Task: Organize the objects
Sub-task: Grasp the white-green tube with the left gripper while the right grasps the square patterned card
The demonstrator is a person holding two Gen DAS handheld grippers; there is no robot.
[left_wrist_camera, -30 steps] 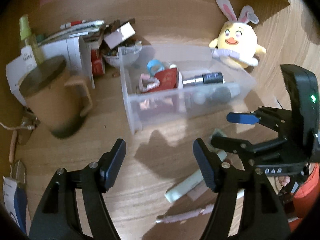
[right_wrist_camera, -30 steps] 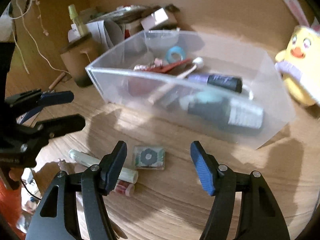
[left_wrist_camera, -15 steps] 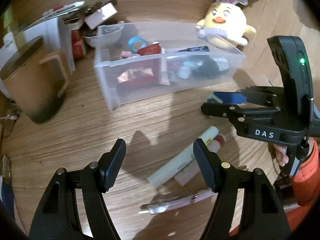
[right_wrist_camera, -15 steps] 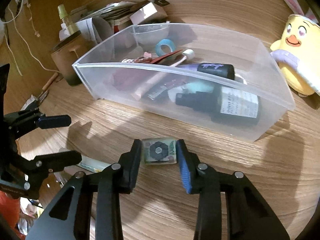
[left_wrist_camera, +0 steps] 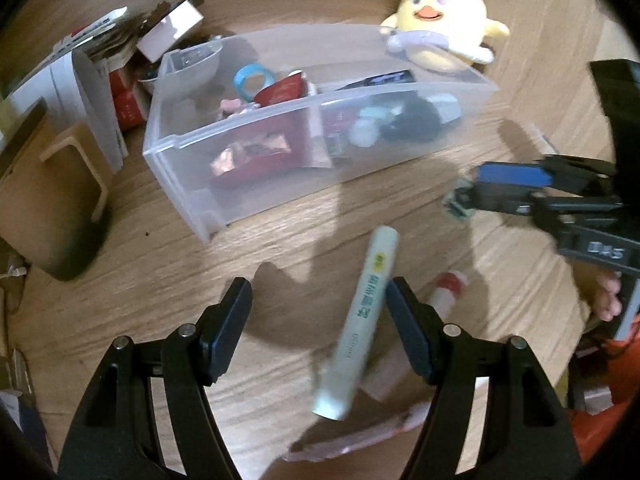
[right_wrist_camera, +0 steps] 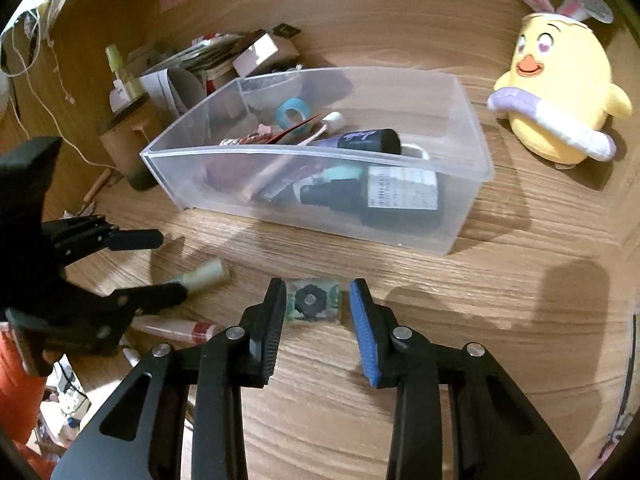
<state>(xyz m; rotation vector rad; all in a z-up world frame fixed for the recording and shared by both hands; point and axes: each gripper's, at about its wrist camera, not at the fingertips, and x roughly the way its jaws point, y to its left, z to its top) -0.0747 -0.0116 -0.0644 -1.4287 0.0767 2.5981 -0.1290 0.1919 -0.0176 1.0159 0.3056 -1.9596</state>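
Note:
A clear plastic box (left_wrist_camera: 280, 184) (right_wrist_camera: 320, 216) on the wooden desk holds a dark bottle (right_wrist_camera: 384, 200), a blue tape ring (right_wrist_camera: 294, 112) and other small items. In front of it, my right gripper (right_wrist_camera: 318, 304) (left_wrist_camera: 468, 190) has a small flower-patterned packet (right_wrist_camera: 314, 302) between its pads, and the jaws are closing on it. My left gripper (left_wrist_camera: 318, 296) (right_wrist_camera: 168, 266) stands open over a pale green tube (left_wrist_camera: 368, 312) (right_wrist_camera: 204, 276). The tube lies on the desk between the fingers, close to the right one.
A red-capped tube (left_wrist_camera: 448, 288) (right_wrist_camera: 180, 328) and a pink item (left_wrist_camera: 360, 436) lie near the green tube. A yellow plush chick (left_wrist_camera: 440, 28) (right_wrist_camera: 560, 100) sits right of the box. A brown mug (left_wrist_camera: 52, 200) and a pile of papers and cartons (left_wrist_camera: 120, 60) stand to the left.
The right gripper's jaws came together around the packet and moved on with it between them. The left gripper sank toward the green tube, which now lies between its fingers.

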